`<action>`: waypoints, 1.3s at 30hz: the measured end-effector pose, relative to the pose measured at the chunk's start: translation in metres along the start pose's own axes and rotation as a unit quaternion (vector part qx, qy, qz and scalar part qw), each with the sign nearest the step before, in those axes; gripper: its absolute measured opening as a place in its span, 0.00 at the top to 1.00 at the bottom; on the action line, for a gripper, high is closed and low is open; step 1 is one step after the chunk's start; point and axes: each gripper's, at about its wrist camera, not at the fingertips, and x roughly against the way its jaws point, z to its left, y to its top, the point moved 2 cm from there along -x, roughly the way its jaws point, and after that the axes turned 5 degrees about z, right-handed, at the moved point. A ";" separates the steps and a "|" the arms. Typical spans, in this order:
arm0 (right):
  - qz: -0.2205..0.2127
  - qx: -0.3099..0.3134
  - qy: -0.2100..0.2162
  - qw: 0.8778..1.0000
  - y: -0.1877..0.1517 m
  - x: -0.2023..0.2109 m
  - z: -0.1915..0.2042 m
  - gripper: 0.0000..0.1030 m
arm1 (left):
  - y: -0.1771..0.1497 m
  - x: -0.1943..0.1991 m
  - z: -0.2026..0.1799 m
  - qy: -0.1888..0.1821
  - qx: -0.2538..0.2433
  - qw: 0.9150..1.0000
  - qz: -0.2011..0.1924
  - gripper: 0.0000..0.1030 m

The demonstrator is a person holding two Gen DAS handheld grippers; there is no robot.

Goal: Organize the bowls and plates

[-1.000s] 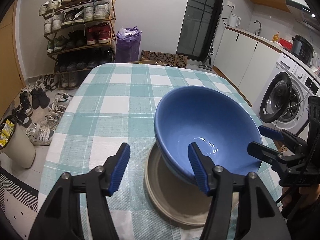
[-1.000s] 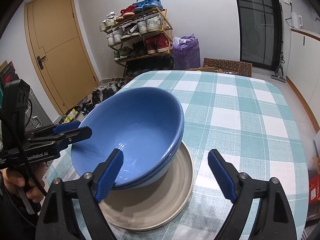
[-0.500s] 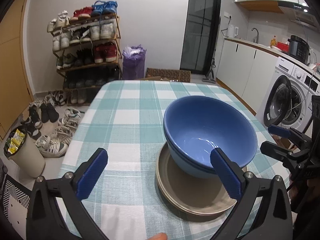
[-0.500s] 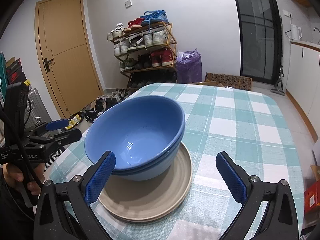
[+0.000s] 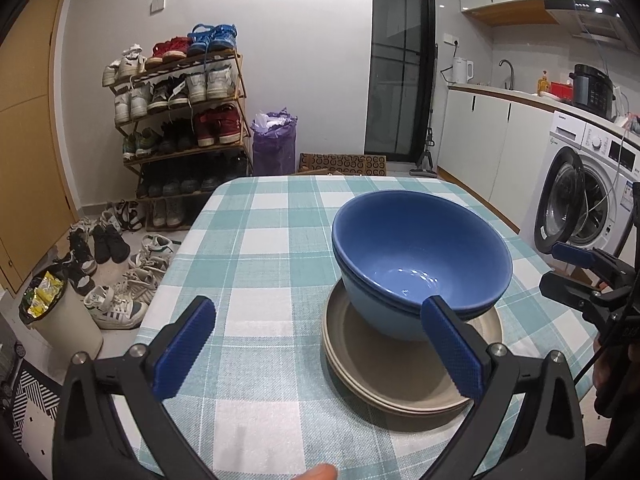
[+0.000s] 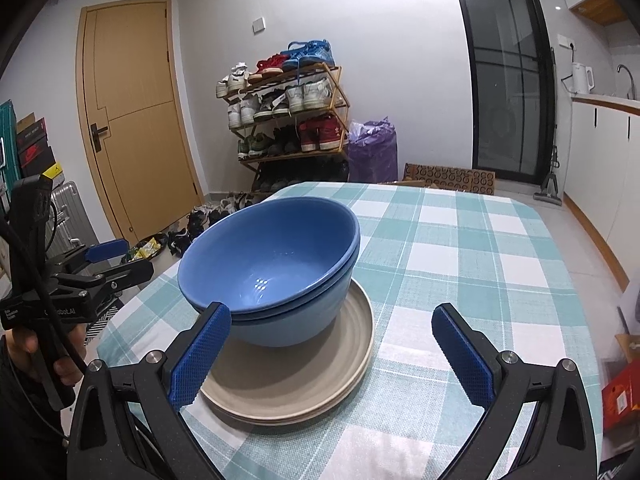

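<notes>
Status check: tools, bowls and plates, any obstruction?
Left tool open, empty. Right tool open, empty. Blue bowls nested on stacked beige plates, checked tablecloth. Nothing in the way.

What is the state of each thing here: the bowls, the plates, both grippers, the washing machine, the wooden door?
blue bowls: two nested, upright, empty, resting on the plates.
beige plates: stacked flat on the checked tablecloth.
left gripper: open, holding nothing.
right gripper: open, holding nothing.
washing machine: door open.
wooden door: closed.
</notes>
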 end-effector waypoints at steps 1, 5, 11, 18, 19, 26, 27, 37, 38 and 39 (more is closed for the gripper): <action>-0.002 0.000 0.000 1.000 -0.002 0.001 0.000 0.01 | -0.002 0.001 0.000 0.002 -0.001 1.000 -0.003 0.00; -0.010 -0.003 0.000 1.000 -0.009 0.004 -0.002 0.01 | -0.010 0.003 0.001 0.008 -0.002 1.000 -0.013 0.00; -0.025 0.009 -0.001 1.000 -0.015 0.010 0.002 0.01 | -0.020 0.003 0.001 0.014 -0.004 1.000 -0.021 0.00; -0.037 0.022 0.002 0.999 -0.025 0.011 0.007 0.01 | -0.029 0.004 -0.002 0.011 -0.005 0.999 -0.031 0.00; -0.037 0.022 0.003 0.999 -0.026 0.011 0.007 0.01 | -0.030 0.004 -0.003 0.008 -0.004 0.999 -0.032 0.00; -0.041 0.029 0.001 0.999 -0.035 0.013 0.010 0.01 | -0.036 0.003 -0.008 0.006 -0.010 0.999 -0.043 0.00; -0.044 0.031 0.001 0.999 -0.036 0.014 0.010 0.01 | -0.036 0.002 -0.009 0.005 -0.009 0.999 -0.043 0.00; -0.046 0.041 0.007 0.998 -0.042 0.013 0.013 0.01 | -0.042 0.000 -0.012 -0.002 -0.008 0.999 -0.044 0.00; -0.045 0.042 0.008 0.998 -0.044 0.013 0.014 0.01 | -0.042 0.000 -0.012 -0.002 -0.007 0.999 -0.043 0.00; -0.045 0.044 0.008 0.998 -0.044 0.012 0.015 0.01 | -0.042 -0.001 -0.012 -0.004 -0.007 0.999 -0.042 0.00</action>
